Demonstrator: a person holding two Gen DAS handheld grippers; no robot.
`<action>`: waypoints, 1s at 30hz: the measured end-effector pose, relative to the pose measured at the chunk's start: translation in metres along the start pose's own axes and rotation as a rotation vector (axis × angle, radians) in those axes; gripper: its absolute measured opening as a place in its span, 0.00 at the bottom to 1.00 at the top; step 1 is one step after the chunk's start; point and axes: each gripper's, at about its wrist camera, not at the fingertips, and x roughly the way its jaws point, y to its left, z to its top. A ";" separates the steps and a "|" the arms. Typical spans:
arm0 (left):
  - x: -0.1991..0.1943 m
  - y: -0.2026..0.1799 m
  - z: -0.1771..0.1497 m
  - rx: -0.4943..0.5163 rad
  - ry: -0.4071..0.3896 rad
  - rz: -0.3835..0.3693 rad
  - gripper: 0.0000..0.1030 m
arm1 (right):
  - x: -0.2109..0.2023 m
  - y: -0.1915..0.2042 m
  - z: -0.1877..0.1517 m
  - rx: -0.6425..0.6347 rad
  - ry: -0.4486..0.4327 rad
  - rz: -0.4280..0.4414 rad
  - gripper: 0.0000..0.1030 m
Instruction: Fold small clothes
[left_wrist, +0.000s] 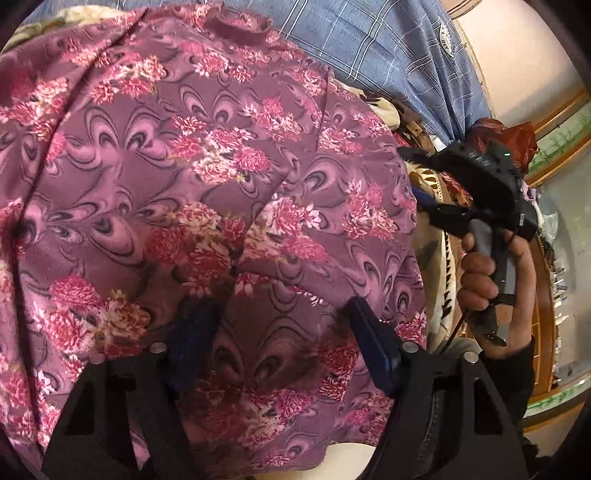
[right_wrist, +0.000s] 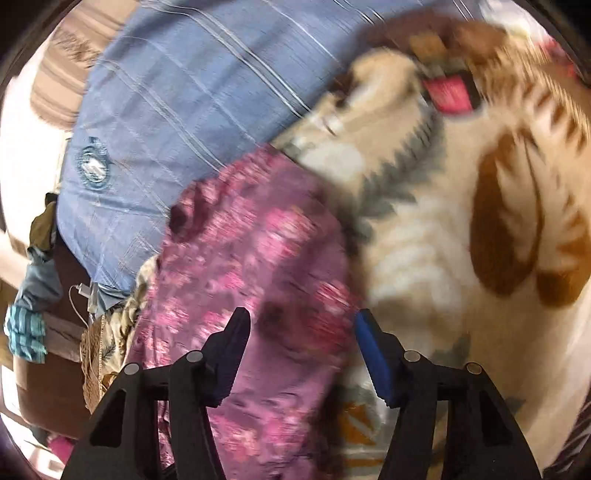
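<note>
A purple garment with pink flower print (left_wrist: 207, 184) fills most of the left wrist view, lying in soft folds. My left gripper (left_wrist: 277, 325) is open, its blue-padded fingers (left_wrist: 373, 350) spread over the cloth with fabric between them. The right gripper shows in the left wrist view (left_wrist: 424, 177) at the garment's right edge, held by a hand. In the blurred right wrist view the same garment (right_wrist: 251, 266) lies under my right gripper (right_wrist: 299, 332), which is open above it, the left finger over the cloth and the right finger (right_wrist: 373, 354) at its edge.
A blue plaid shirt (left_wrist: 388, 51) lies beyond the garment, also in the right wrist view (right_wrist: 166, 110). A cream blanket with brown leaf print (right_wrist: 461, 221) covers the surface. Cloths and a white cable (right_wrist: 79, 291) lie at the left.
</note>
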 end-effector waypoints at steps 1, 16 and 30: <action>-0.001 -0.001 0.000 -0.004 0.002 0.004 0.21 | 0.007 -0.005 0.000 0.010 0.027 0.009 0.56; -0.047 -0.001 -0.014 -0.023 -0.018 0.136 0.04 | 0.019 0.047 -0.008 -0.211 0.026 -0.129 0.17; -0.037 0.028 -0.017 -0.147 0.086 0.069 0.04 | 0.109 0.163 0.018 -0.422 0.161 -0.265 0.38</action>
